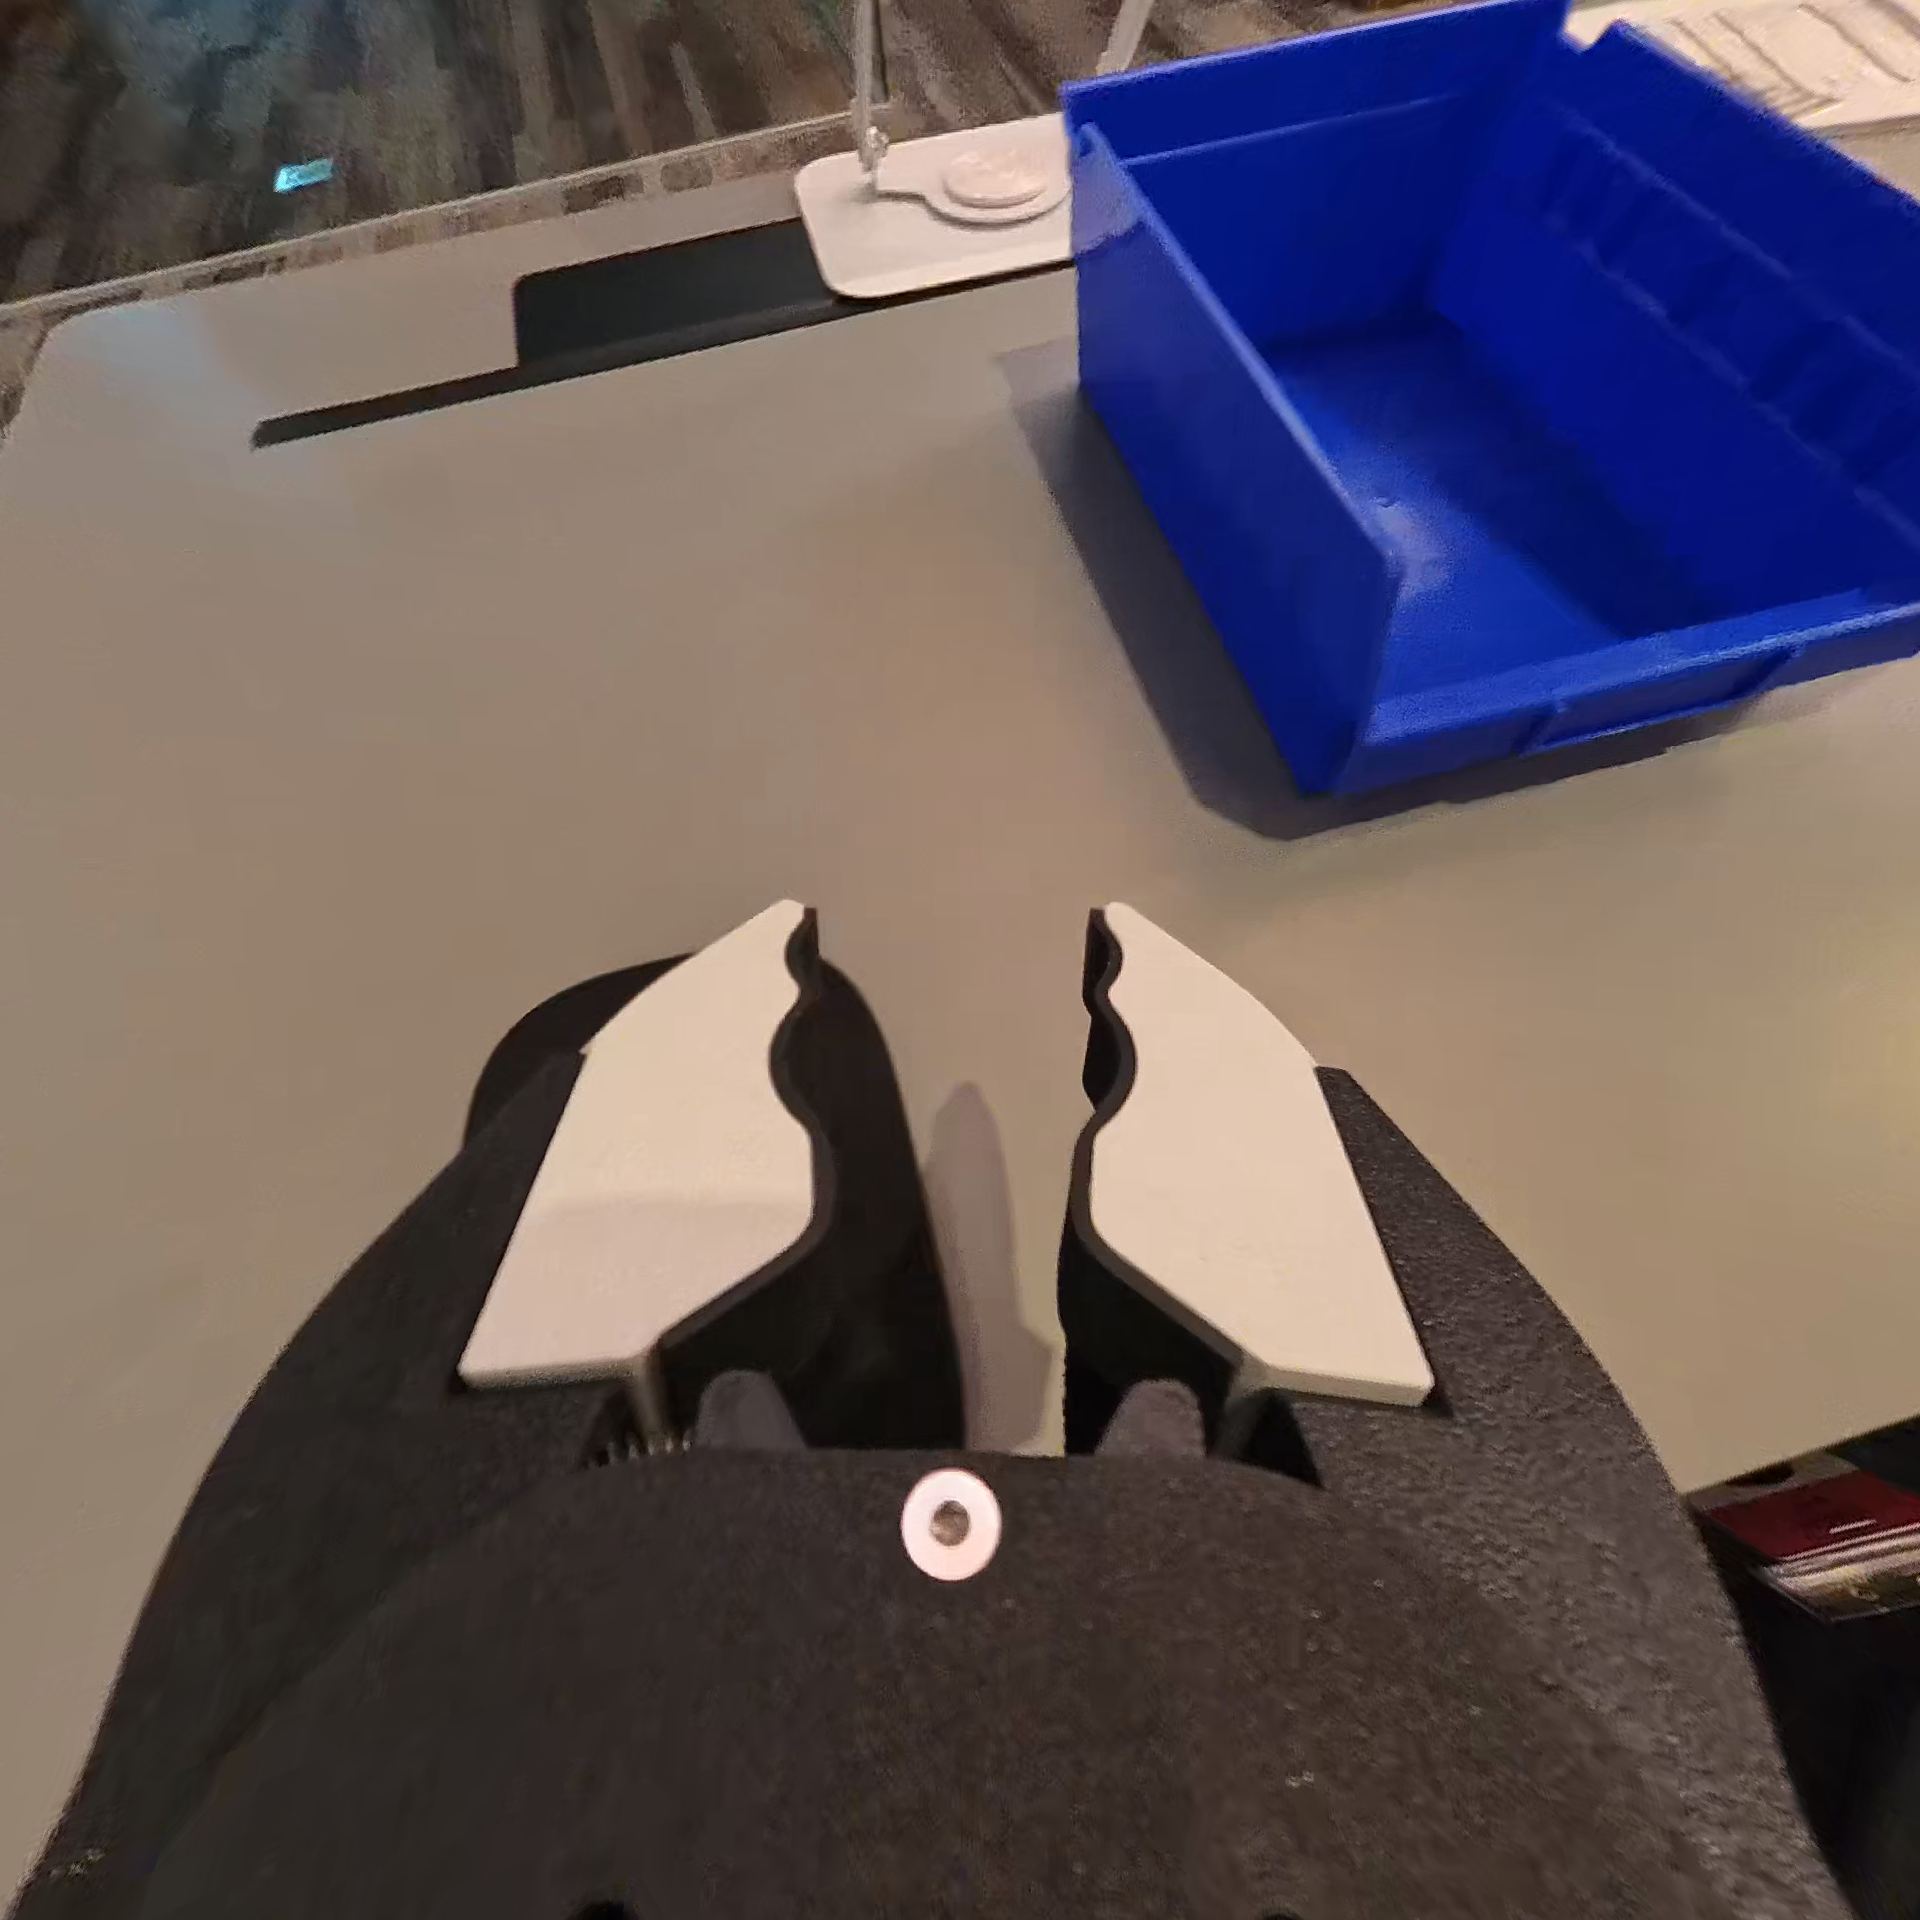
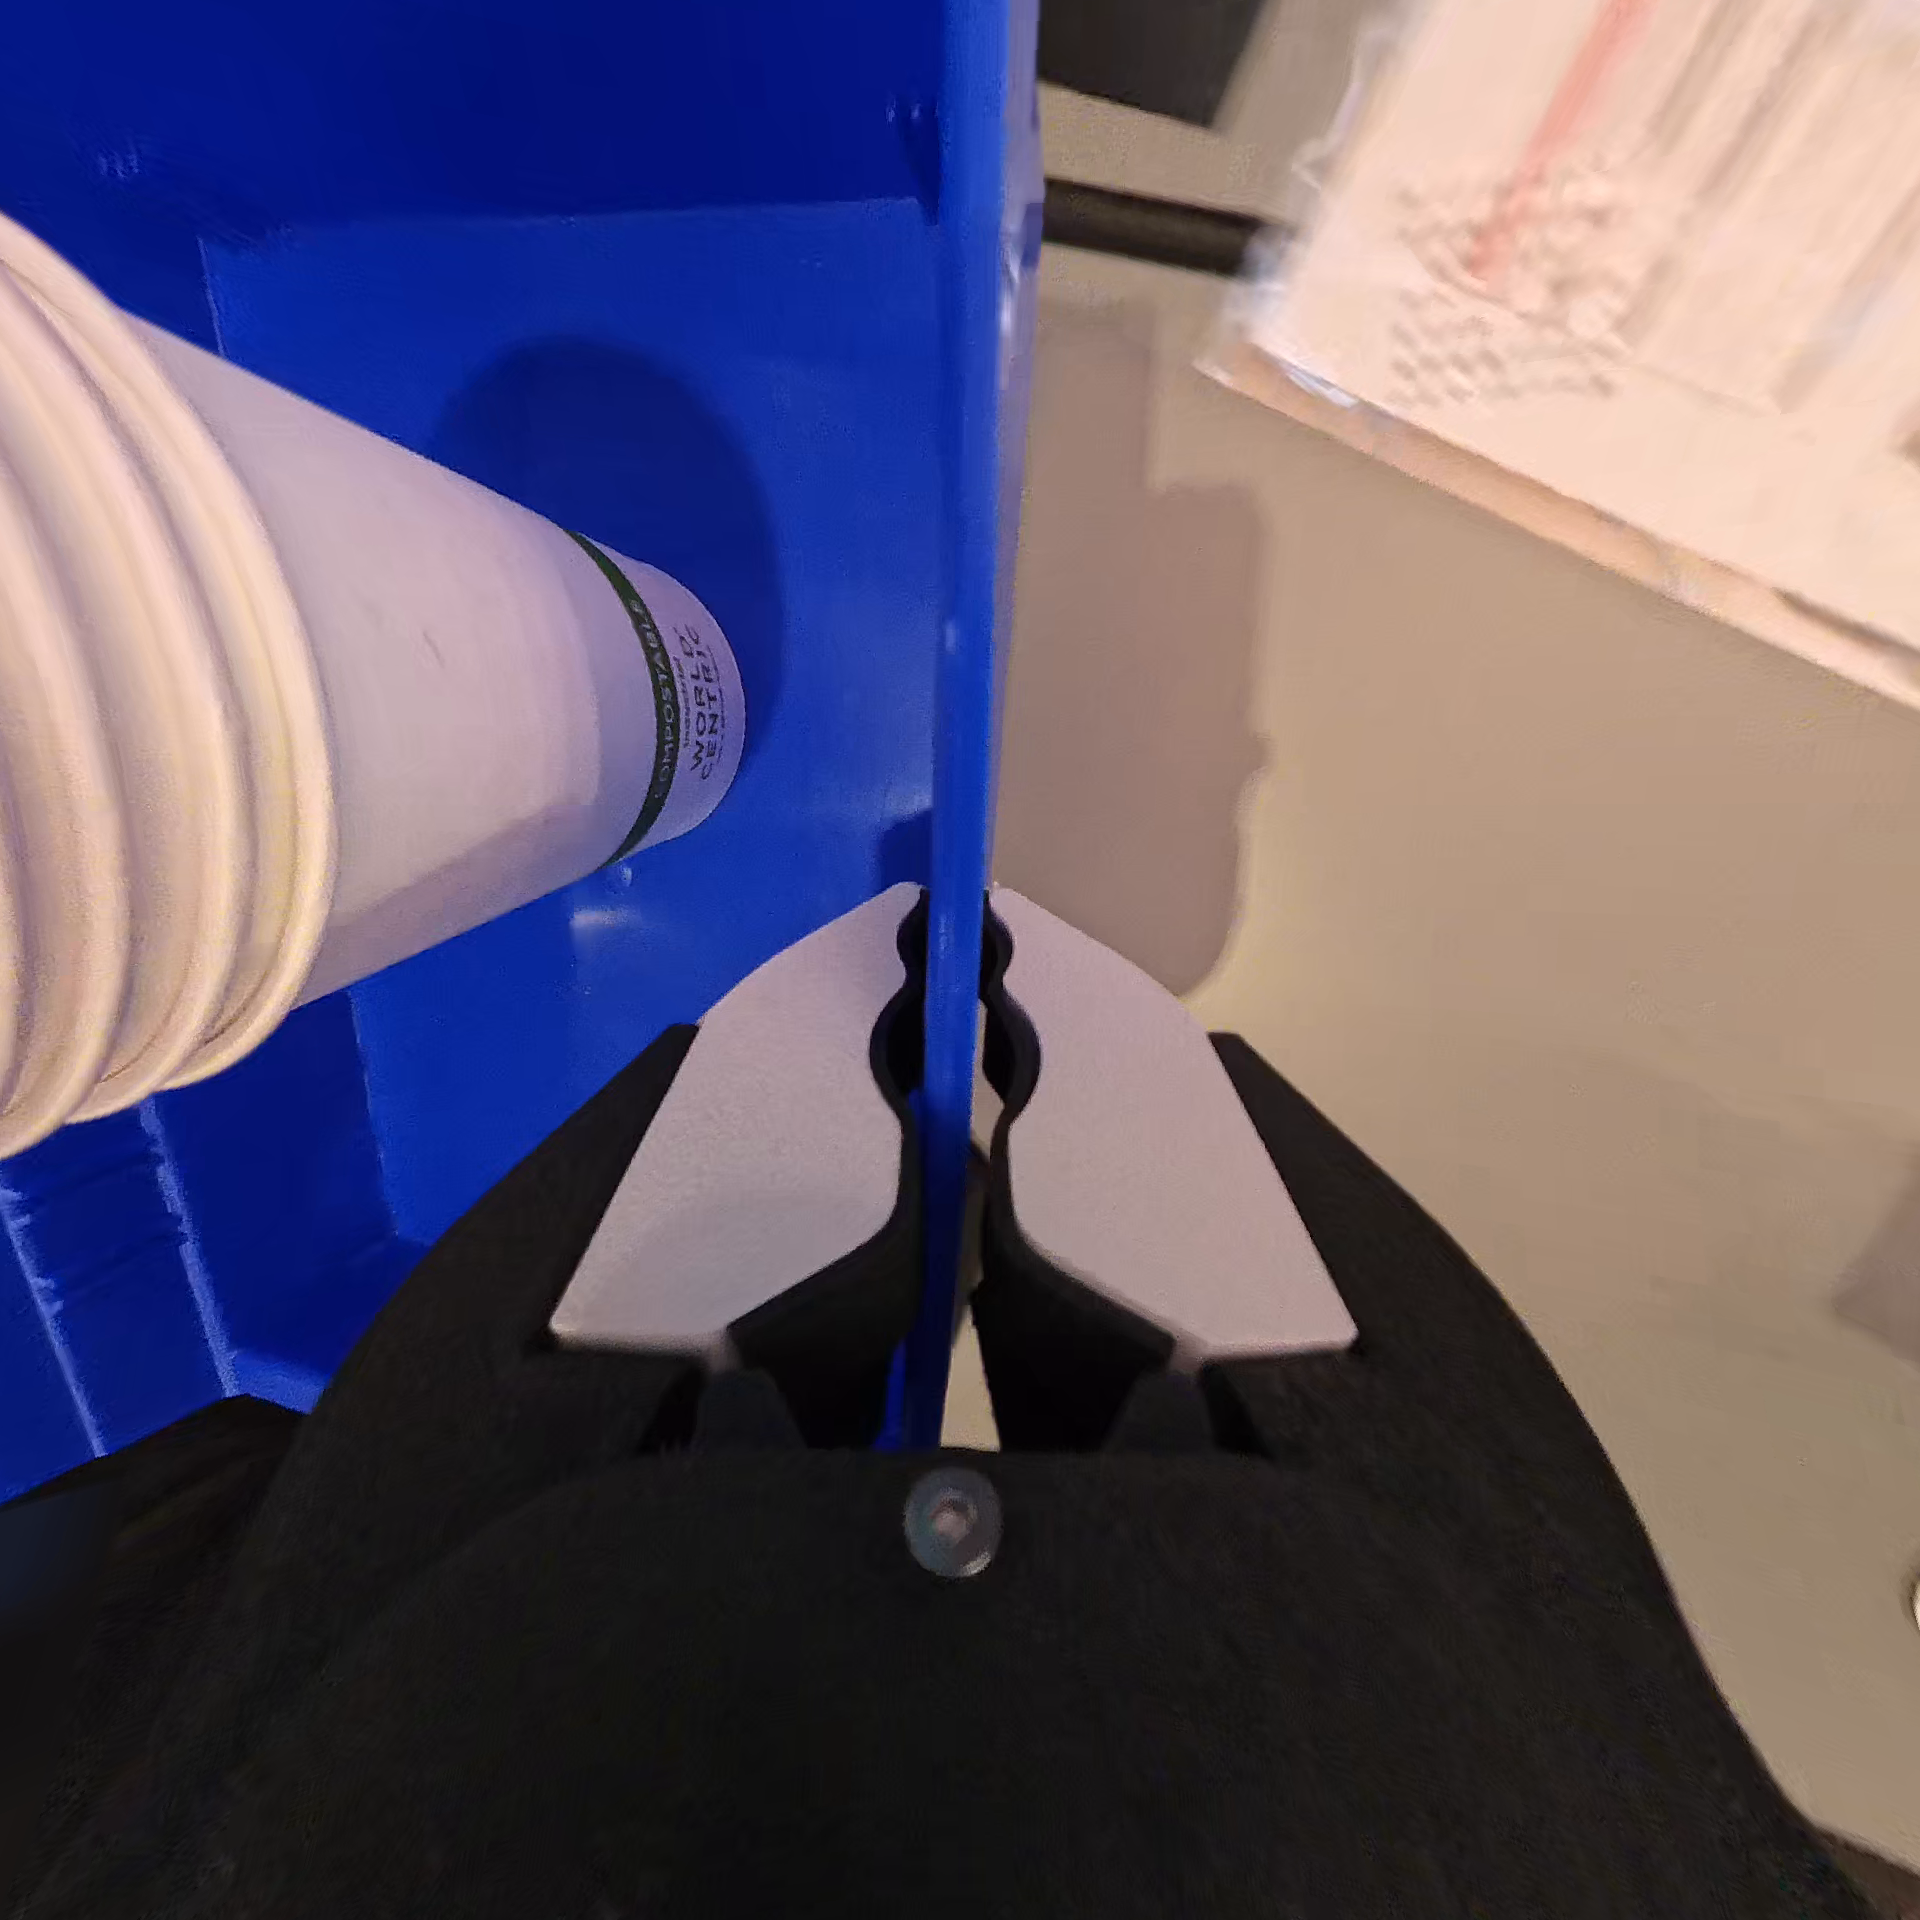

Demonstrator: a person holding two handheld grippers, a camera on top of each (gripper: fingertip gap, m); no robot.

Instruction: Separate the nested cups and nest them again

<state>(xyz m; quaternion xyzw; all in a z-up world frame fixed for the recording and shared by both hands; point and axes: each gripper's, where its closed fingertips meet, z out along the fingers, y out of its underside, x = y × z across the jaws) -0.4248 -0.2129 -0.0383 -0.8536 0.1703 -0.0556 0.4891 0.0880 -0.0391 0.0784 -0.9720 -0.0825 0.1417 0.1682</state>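
Right gripper (image 2: 951,914): fingers clamped on the thin side wall of the blue bin (image 2: 623,312), one finger inside, one outside. Stack of nested white cups (image 2: 312,707) stands inside the bin, just left of the gripped wall. Left gripper (image 1: 951,920): fingers apart, holding nothing, over bare grey table (image 1: 520,675). In the left wrist view the bin (image 1: 1299,582) sits ahead to the right; the cups are not in view there.
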